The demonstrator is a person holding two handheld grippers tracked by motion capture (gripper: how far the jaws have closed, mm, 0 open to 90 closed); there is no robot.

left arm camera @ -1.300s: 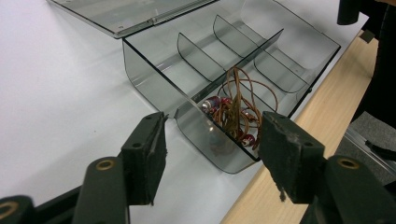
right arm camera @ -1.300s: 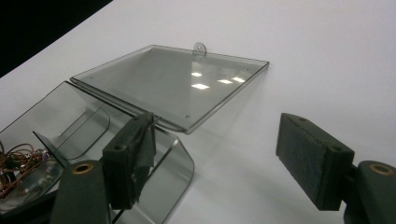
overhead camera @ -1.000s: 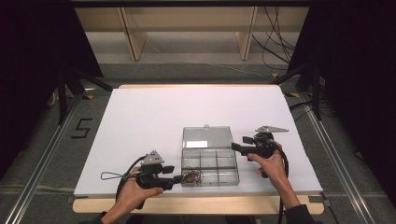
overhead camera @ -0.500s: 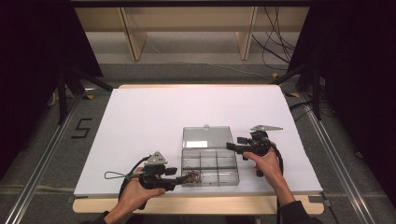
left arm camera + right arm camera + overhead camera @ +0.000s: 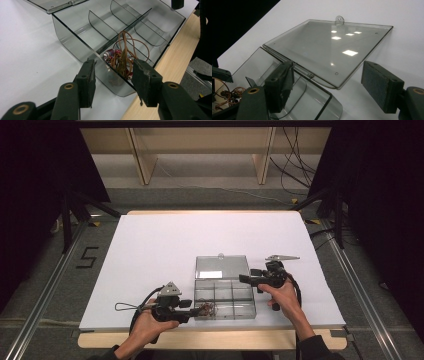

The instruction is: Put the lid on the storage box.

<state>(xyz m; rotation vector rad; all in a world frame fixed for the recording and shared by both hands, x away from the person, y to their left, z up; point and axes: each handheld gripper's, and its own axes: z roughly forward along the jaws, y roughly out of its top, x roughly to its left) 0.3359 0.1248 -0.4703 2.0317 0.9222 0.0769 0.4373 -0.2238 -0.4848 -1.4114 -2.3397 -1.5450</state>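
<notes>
Clear compartment box (image 5: 225,300) on white table (image 5: 150,250), near front edge, lid (image 5: 222,267) swung fully open and lying flat on table behind the tray. Tray split by dividers into six compartments in two rows. Tangle of thin brown wire with small red and silver parts (image 5: 122,61) lying in the front-left compartment as seen from above, resting against the corner wall. Left claw (image 5: 113,80) held level at that corner of the box, one jaw outside the left wall, the other over the compartment beside the wire; jaws partly open and just been closing, box wall and wire tangle between them, pads not yet pressing on either. Left claw (image 5: 197,309) in high view just at the box's left end, hand (image 5: 150,325) behind it at the table's front edge, cable loop (image 5: 125,306) trailing left on the table. Right claw (image 5: 328,82) wide open, nothing held, pointing at the right end of the box over the hinge line; one jaw over the tray's rounded corner, the other over bare table beside the lid. Right claw (image 5: 245,279) in high view just right of the box, near the hinge.
</notes>
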